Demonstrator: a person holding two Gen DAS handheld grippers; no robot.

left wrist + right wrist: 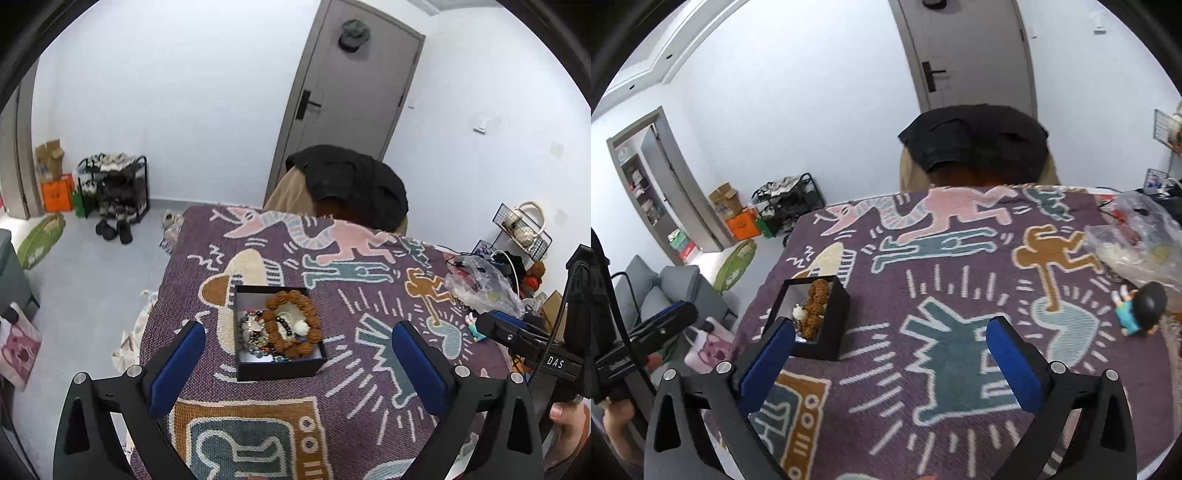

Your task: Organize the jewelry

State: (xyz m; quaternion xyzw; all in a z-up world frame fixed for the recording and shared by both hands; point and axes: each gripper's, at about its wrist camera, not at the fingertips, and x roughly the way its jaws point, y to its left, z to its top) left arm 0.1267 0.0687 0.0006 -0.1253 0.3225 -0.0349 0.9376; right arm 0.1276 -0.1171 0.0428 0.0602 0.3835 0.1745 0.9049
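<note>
A small black jewelry box (pixel 277 367) stands open on the patterned purple tablecloth (pixel 354 317). Inside lie a brown wooden bead bracelet (pixel 291 325) and a tangle of dark and silver beaded pieces (pixel 253 334). My left gripper (pixel 297 334) is open above the table, its blue pads either side of the box, empty. My right gripper (pixel 890 332) is open and empty over the cloth, to the right of the box (pixel 827 325); its left pad hides the box's near corner. The bracelet (pixel 814 308) shows in the box there.
A crumpled clear plastic bag (pixel 1137 243) and a small doll figure (pixel 1141 308) lie at the table's right side. A chair draped with a black garment (pixel 351 184) stands at the far edge. A shoe rack (pixel 114 184) is on the floor beyond the left edge.
</note>
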